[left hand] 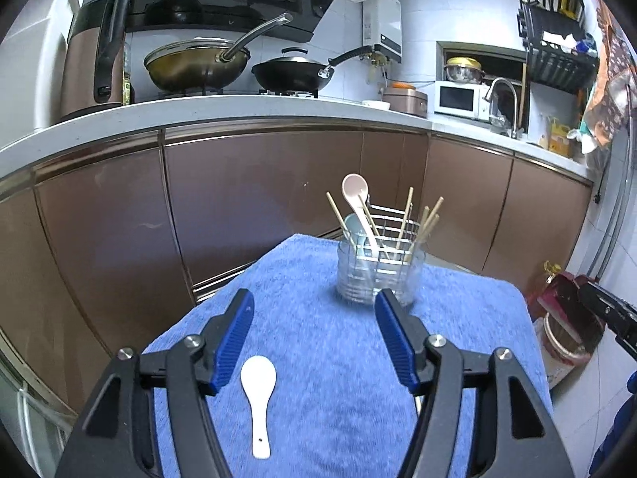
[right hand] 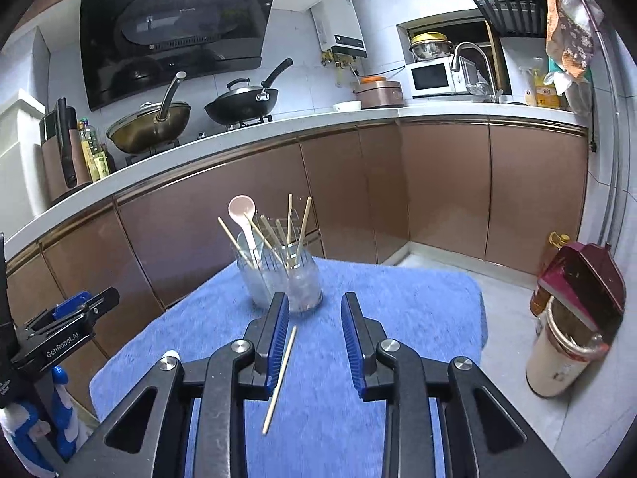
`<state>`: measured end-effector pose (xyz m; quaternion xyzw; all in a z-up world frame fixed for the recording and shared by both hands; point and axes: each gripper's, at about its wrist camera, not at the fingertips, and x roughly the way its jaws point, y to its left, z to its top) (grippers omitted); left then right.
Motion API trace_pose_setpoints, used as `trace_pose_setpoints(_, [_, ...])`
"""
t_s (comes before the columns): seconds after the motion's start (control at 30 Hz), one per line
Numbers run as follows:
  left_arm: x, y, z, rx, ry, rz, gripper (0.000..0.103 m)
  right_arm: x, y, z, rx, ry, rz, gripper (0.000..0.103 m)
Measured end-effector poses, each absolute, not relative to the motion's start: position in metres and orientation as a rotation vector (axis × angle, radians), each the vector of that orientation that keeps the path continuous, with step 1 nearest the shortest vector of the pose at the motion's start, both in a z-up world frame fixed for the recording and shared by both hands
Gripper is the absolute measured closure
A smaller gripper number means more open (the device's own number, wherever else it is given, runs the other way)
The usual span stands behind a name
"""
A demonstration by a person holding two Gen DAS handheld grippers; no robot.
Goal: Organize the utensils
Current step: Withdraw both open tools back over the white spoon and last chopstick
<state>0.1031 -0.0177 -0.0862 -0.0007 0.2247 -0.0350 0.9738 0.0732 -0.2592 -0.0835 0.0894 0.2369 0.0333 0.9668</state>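
So the left claw [left hand: 314,332] is spread wide with nothing in it, hovering over the blue towel-covered desk [left hand: 326,398]. A white ceramic soup spoon [left hand: 258,406] lies flat near the desk's near edge, just inside the left finger. Toward the far edge stand two clear glass jars [left hand: 378,275] side by side, holding a pink long-handled spoon [left hand: 355,191] and wooden chopsticks [left hand: 406,219]. The right claw [right hand: 314,338] is partly open, empty too; one loose wooden chopstick [right hand: 280,378] lies on the towel beside its left pad. Risk here: thin chopstick on soft towel could roll or slip when pinched, and reaching in carelessly might knock the jars over.
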Motion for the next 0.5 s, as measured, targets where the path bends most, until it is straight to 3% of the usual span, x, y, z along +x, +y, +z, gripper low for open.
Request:
trace_pose_setpoints(0.17, [0.083,-0.024,-0.089,0.033,0.463,-0.073,0.042,0.053,-0.257,-0.082,0.172,0.487,0.060,0.077])
trace_pose_setpoints(0.37, [0.063,-0.023,-0.089,0.053,0.464,-0.074,0.042,0.031,-0.254,-0.079,0.165,0.484,0.049,0.068])
trace_pose_setpoints(0.5, [0.056,-0.020,-0.088,0.069,0.466,-0.066,0.042,0.023,-0.249,-0.078,0.161,0.489,0.044,0.068])
